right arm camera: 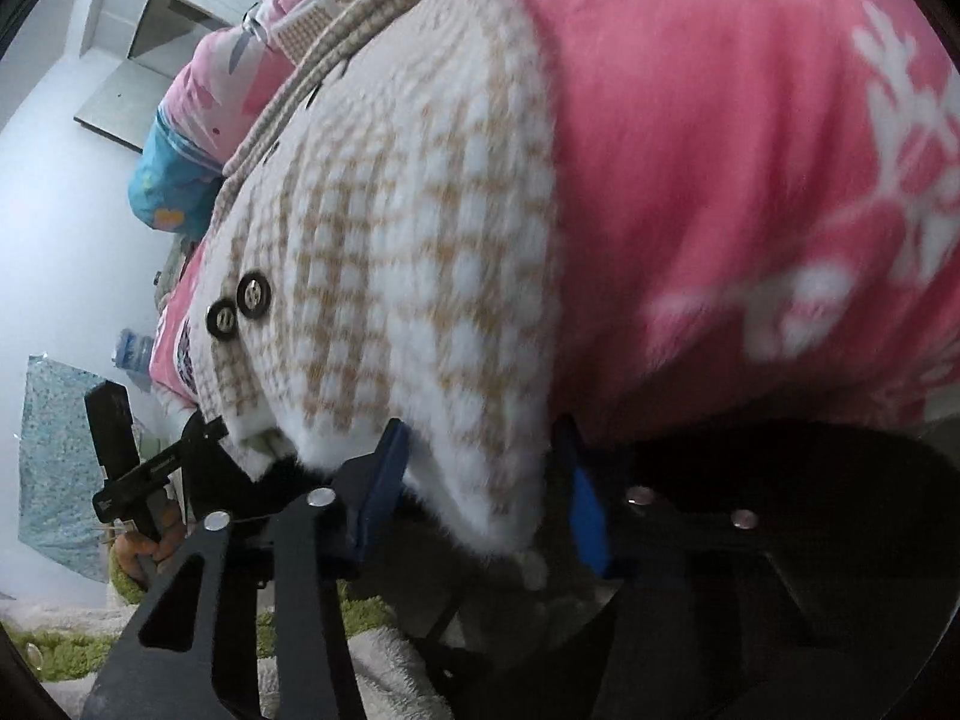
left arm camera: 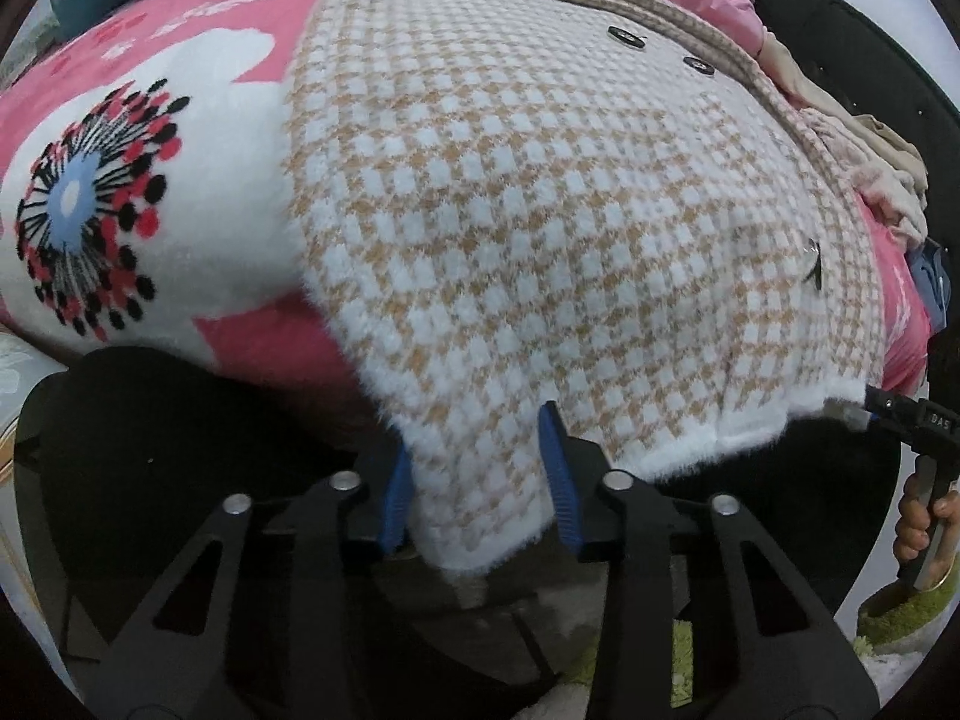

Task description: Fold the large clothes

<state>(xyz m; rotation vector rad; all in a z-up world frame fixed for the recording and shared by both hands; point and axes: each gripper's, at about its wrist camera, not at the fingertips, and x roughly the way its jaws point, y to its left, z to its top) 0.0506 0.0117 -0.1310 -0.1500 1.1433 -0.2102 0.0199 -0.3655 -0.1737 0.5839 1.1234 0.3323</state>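
Left gripper [left arm camera: 480, 480] sits nearest, blue pads either side of the hem corner of the checked knit coat [left arm camera: 540, 210]; gap visible on both sides, so jaws not yet clenched on cloth. Right gripper [right arm camera: 486, 498] same story at the other hem corner: fabric between the pads, no firm pinch visible, pic blurred. Coat lies spread on the pink blanket [left arm camera: 240, 0] over the bed, hem hanging off the near edge. To do it well: close both fully w/ deep bites, lift evenly, keep the hem taut, carry it toward the collar end, buttons [left arm camera: 627, 36] inside.
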